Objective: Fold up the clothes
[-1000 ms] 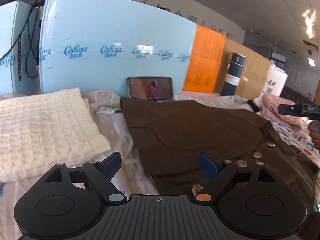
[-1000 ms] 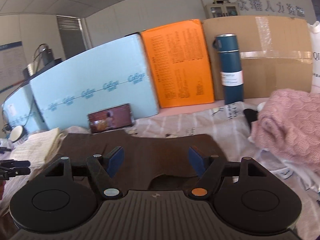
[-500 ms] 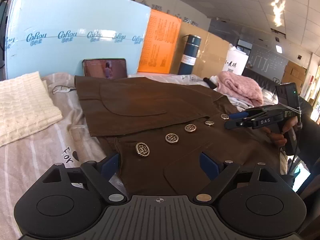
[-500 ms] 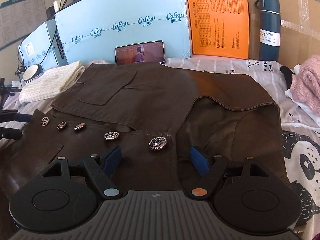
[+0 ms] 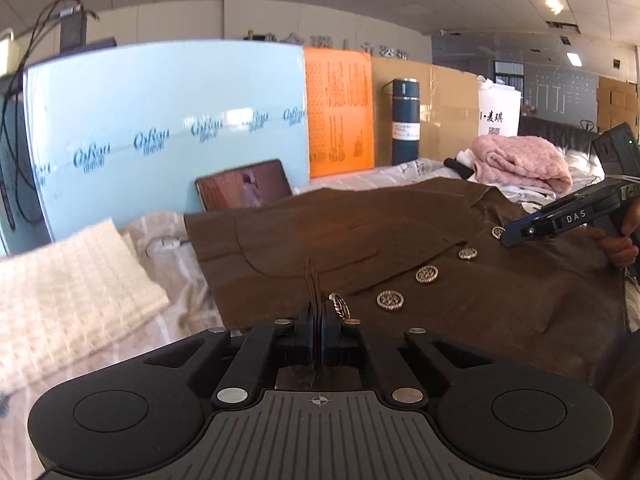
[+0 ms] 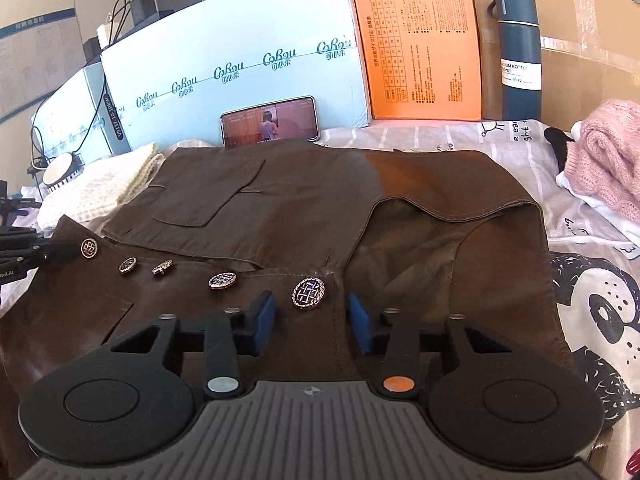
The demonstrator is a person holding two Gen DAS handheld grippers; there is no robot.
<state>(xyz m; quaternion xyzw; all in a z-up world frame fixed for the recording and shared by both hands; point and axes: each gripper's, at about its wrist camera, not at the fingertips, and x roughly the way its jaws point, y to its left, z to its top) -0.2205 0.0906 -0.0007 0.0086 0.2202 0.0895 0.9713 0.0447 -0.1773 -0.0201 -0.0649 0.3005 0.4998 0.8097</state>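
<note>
A brown button-front garment (image 5: 400,240) (image 6: 300,200) lies spread on the bed, with a row of metal buttons (image 5: 390,300) (image 6: 308,292) down its front. My left gripper (image 5: 318,320) is shut on a raised fold of the brown fabric beside the nearest button. In the right wrist view it shows as a dark shape (image 6: 60,250) at the far left end of the button row. My right gripper (image 6: 312,320) hangs low over the other end. Its jaws are closing, with flat fabric and the front seam between the blue pads (image 6: 264,316), which do not press on it. A hand holds the right gripper (image 5: 516,234) at the garment's right side.
A cream knit cloth (image 5: 68,280) lies left of the garment and a pink knit pile (image 5: 524,160) to the right. A phone (image 5: 248,188) leans on a pale blue board (image 5: 160,120). A blue bottle (image 5: 406,120) stands by an orange board. The panda-print sheet (image 6: 600,300) is beside the garment.
My left jaws went from wide open to shut on a fold of brown fabric. My right gripper dropped down over the buttons and its jaws have narrowed.
</note>
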